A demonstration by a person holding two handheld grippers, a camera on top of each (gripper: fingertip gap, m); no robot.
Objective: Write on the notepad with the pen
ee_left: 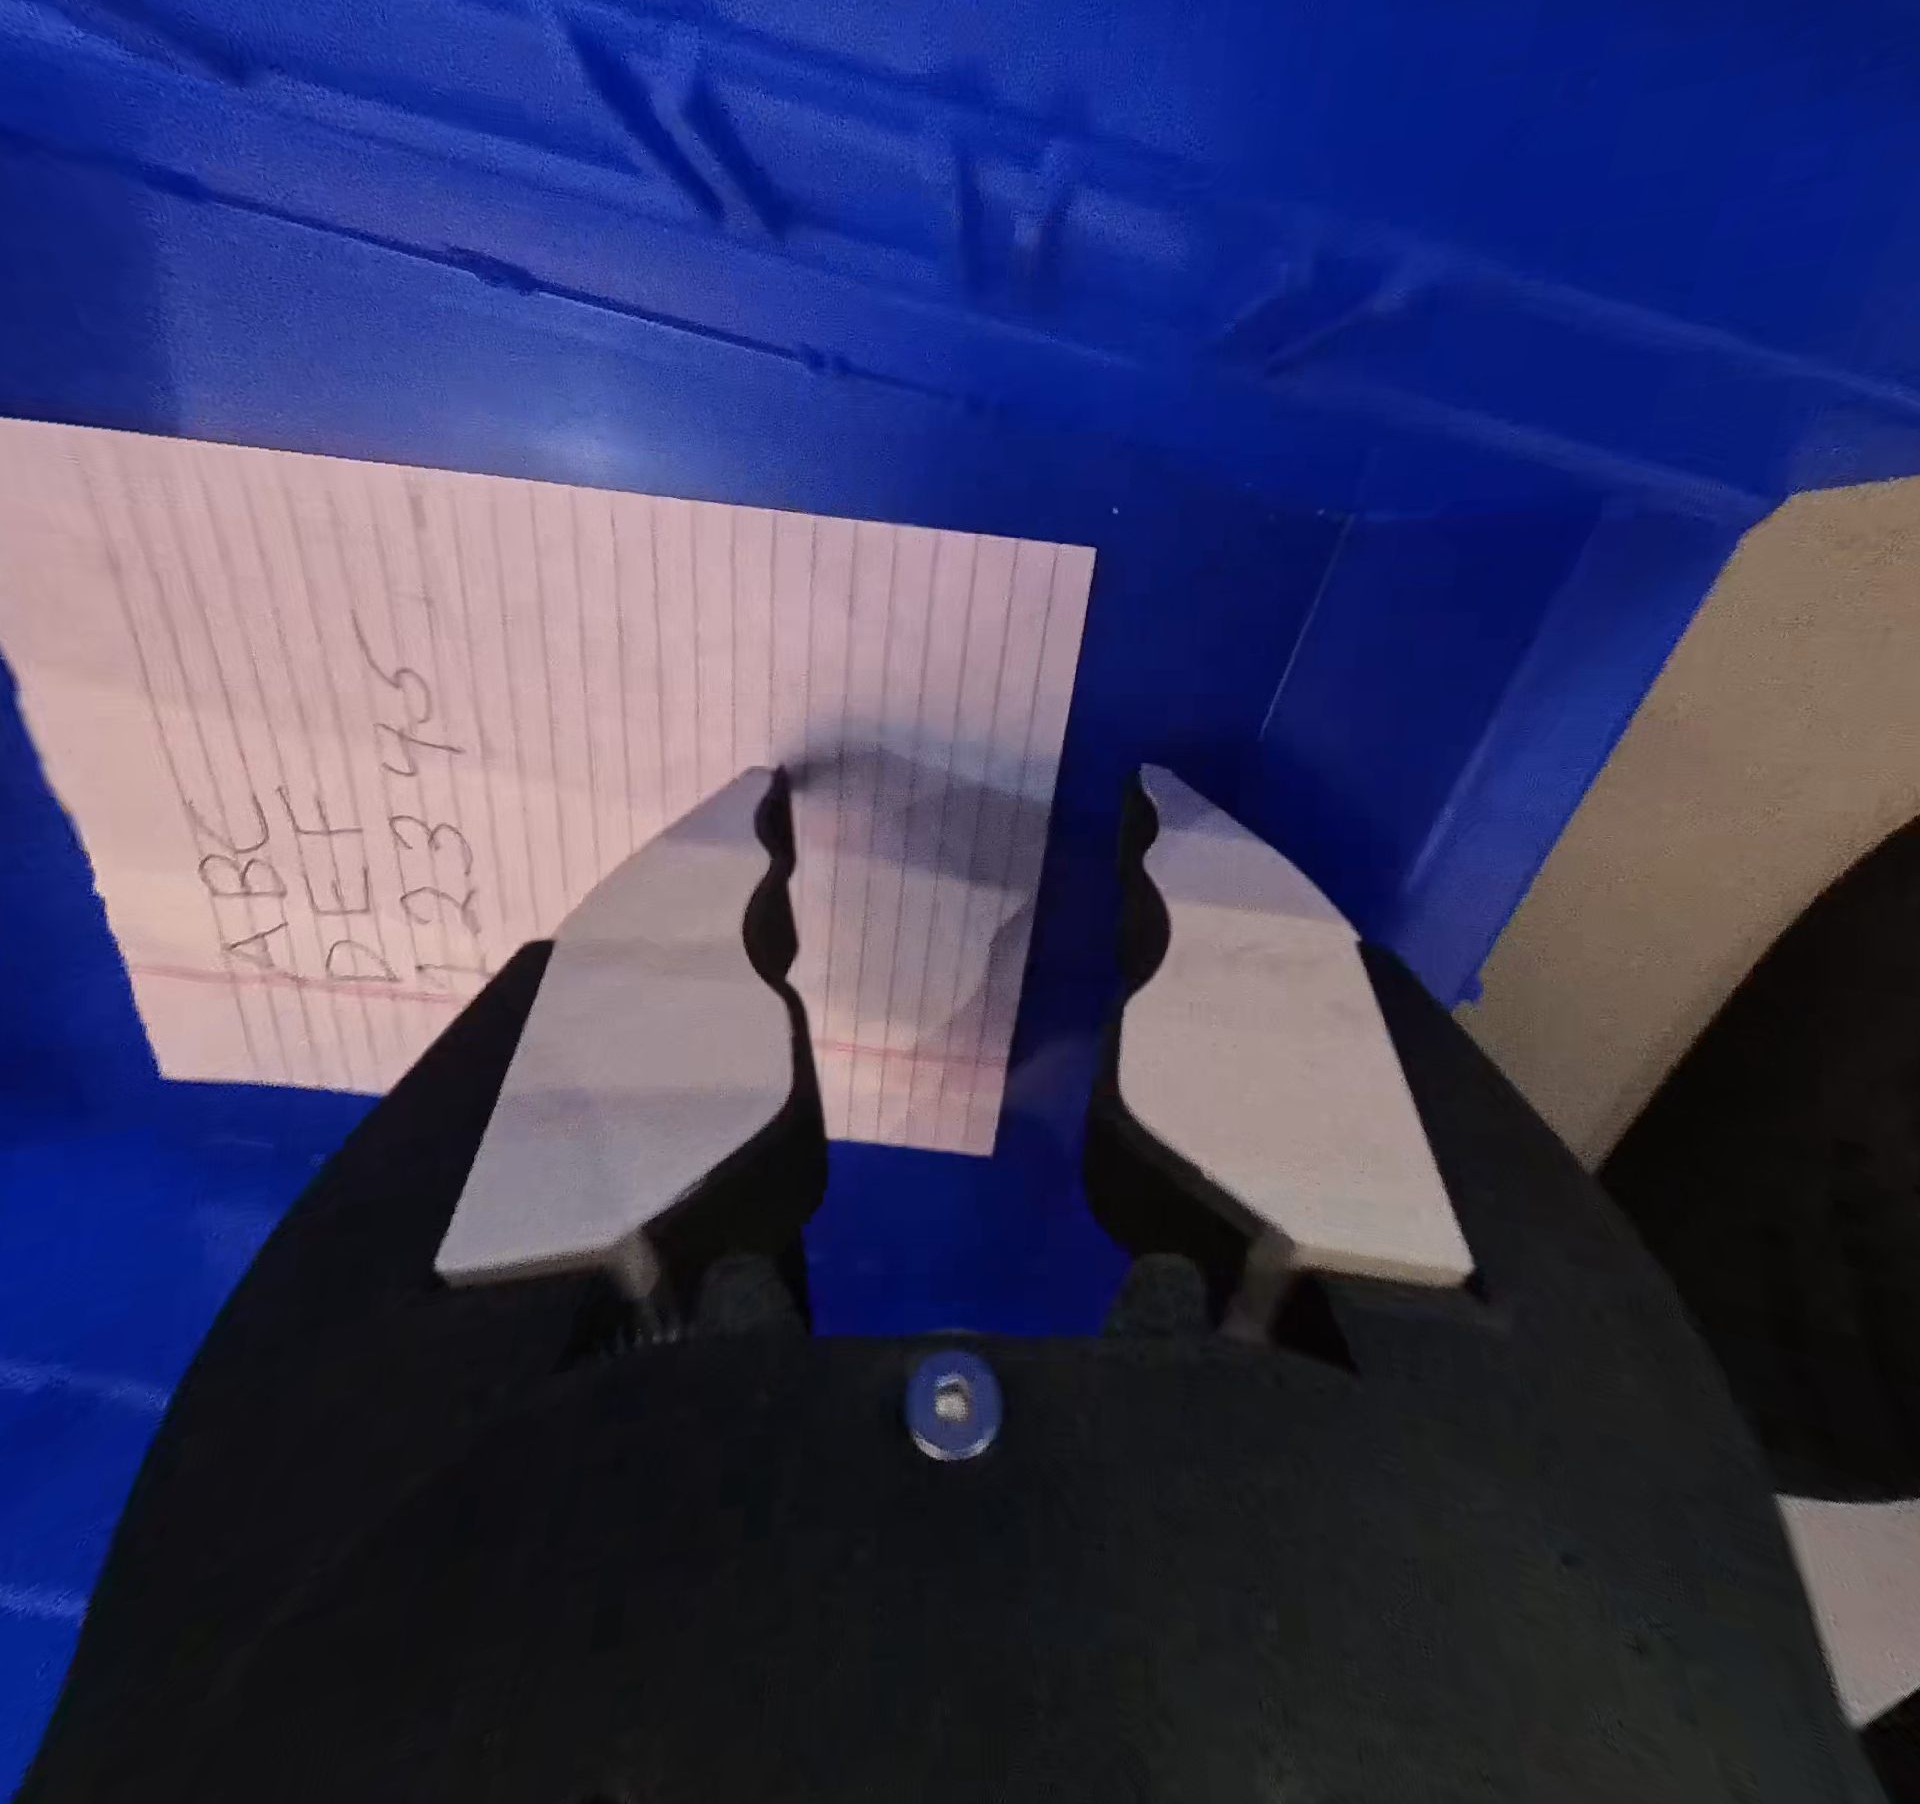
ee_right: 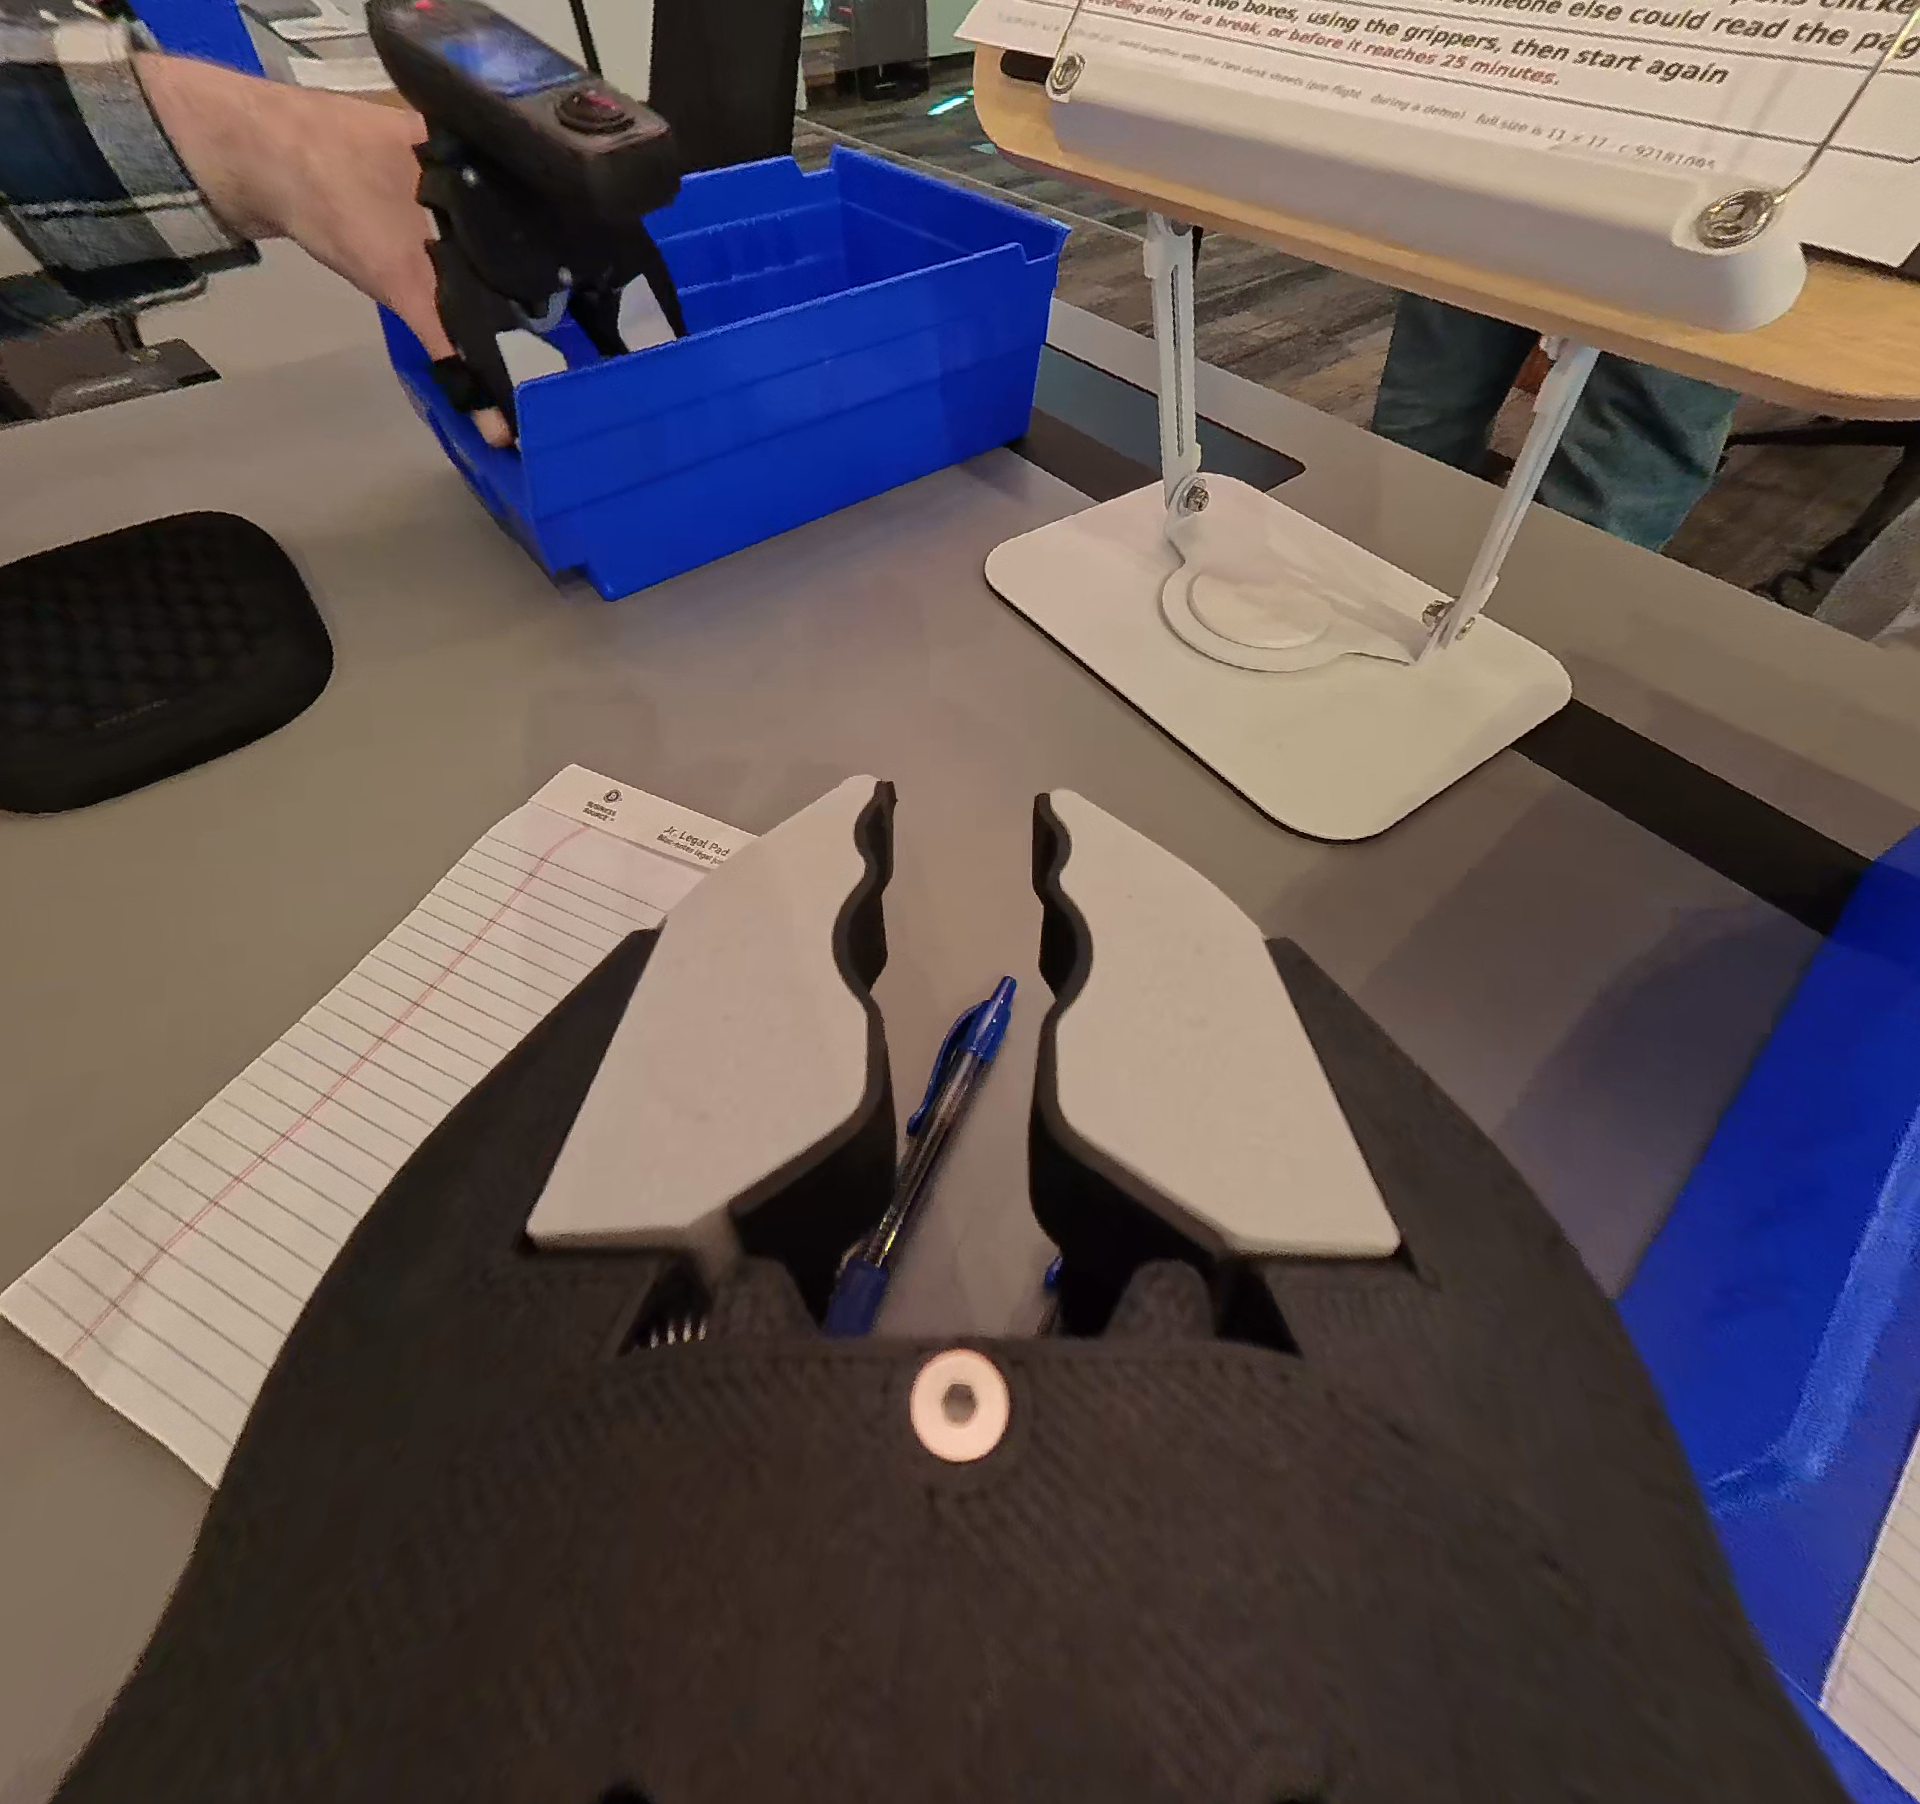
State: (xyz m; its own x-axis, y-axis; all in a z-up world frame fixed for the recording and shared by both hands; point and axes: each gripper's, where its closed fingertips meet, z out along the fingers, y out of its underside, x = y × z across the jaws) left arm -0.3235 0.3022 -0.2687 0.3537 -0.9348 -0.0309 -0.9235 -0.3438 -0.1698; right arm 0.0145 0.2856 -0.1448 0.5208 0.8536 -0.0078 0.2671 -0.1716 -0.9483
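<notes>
In the right wrist view a blue pen lies on the grey table between the fingers of my right gripper, which is open and not touching it. The lined notepad lies flat just left of that gripper, its top page blank. In the left wrist view my left gripper is open and empty, hovering over a loose lined sheet with handwriting that lies inside a blue bin. The right wrist view shows the left gripper, held by a hand, reaching into that bin.
A black textured pad lies at the left. A white document stand holding a printed sheet stands at the back right. A second blue bin with paper in it sits at the right edge. Some 35 centimetres of space lies between my two pairs of fingers.
</notes>
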